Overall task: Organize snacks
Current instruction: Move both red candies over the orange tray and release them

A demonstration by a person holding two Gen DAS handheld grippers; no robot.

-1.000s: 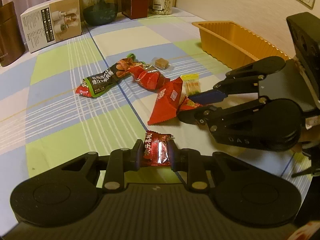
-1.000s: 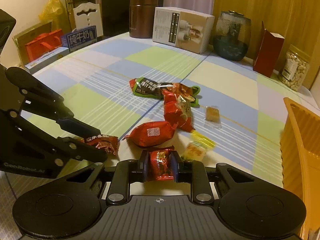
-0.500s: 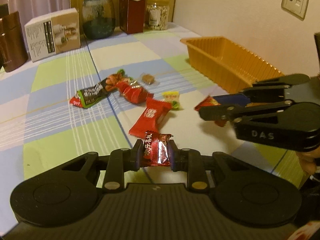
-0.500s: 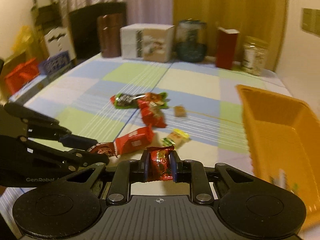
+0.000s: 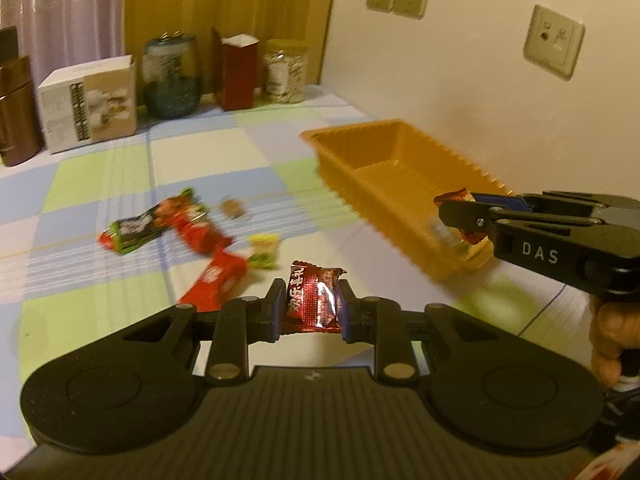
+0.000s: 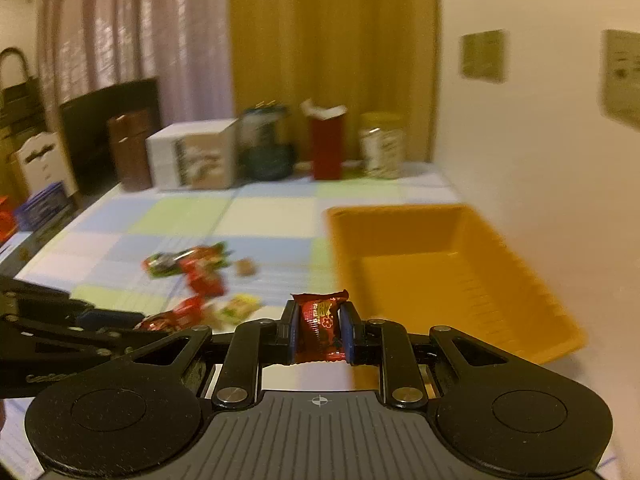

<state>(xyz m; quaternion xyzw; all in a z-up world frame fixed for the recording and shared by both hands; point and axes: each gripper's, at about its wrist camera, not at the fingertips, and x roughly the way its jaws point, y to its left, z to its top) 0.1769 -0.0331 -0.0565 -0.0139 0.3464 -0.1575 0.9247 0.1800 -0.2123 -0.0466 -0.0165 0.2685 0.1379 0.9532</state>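
Both tools have risen from the checked cloth surface (image 5: 224,152) since a second ago, and the right tool (image 5: 456,216) has travelled from the loose snacks to the near end of the orange plastic ribbed tray (image 5: 384,160). This right tool is closed on a small red wrapped candy (image 6: 320,330); in the left view its tips and the candy stand over the tray's near end, above the rim. The left tool (image 5: 311,310) is closed too, and it grips a dark red foil candy with white characters (image 5: 314,304), held in the air to the left of the tray, well apart from it.

Motion blurs both views. A pale thing seems to lie inside the tray near the right tool's tips, but I cannot tell what it is. Left of the tray, on the surface, lie a green and red snack packet (image 5: 138,230), a long red snack bag (image 5: 218,278), a yellow small packet (image 5: 264,246) and a brown cube sweet (image 5: 234,208).
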